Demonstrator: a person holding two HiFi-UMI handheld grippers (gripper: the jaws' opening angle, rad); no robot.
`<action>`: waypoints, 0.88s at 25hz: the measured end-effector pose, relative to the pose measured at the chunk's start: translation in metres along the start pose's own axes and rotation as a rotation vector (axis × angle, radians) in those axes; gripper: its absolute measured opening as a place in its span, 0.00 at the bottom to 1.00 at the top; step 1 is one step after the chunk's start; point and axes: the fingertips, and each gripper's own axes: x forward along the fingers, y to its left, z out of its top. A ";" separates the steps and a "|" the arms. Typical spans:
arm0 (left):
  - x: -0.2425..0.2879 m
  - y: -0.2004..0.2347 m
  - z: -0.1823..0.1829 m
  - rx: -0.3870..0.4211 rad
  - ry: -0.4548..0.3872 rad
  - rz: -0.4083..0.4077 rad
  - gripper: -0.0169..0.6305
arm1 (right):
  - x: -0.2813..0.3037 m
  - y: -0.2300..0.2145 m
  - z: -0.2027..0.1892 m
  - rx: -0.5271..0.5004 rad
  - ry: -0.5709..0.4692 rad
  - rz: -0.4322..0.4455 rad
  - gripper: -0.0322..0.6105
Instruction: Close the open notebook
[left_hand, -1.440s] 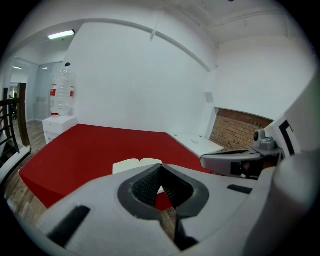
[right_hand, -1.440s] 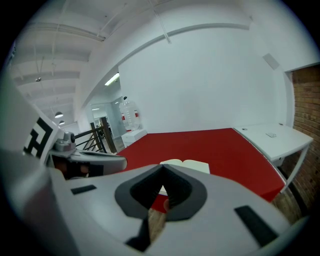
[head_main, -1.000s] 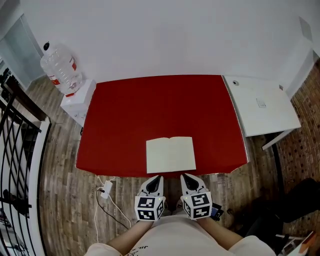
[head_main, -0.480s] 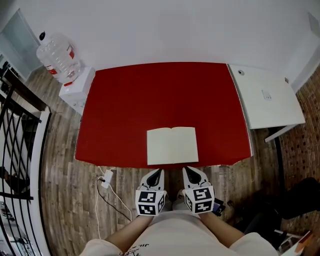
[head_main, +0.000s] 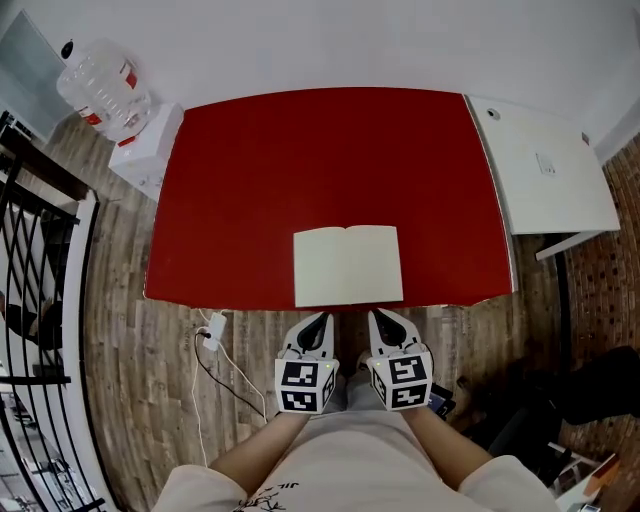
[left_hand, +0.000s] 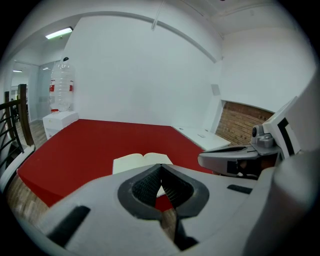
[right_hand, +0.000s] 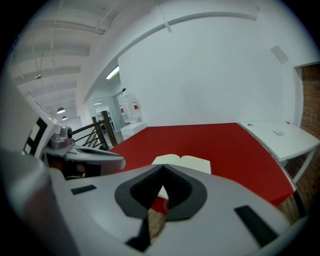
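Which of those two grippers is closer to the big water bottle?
Left. The left gripper sits below and right of the water bottle in the head view; the right gripper lies even farther right.

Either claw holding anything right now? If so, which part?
Nothing held: left claw and right claw are shut and empty; the open notebook lies untouched.

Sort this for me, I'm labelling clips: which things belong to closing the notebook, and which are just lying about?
Job: open notebook; red table under it; left gripper and right gripper, both shut, empty.
Lying about: water bottle; white side table; charger cable on the floor; black railing.
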 end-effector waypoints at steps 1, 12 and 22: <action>0.002 0.002 -0.003 -0.004 0.004 0.003 0.03 | 0.002 -0.001 -0.002 0.003 0.003 -0.001 0.06; 0.025 0.038 -0.036 -0.029 0.039 0.041 0.03 | 0.029 -0.008 -0.024 0.007 0.029 -0.013 0.06; 0.048 0.057 -0.075 -0.068 0.073 0.053 0.04 | 0.055 -0.008 -0.042 0.011 0.036 -0.007 0.06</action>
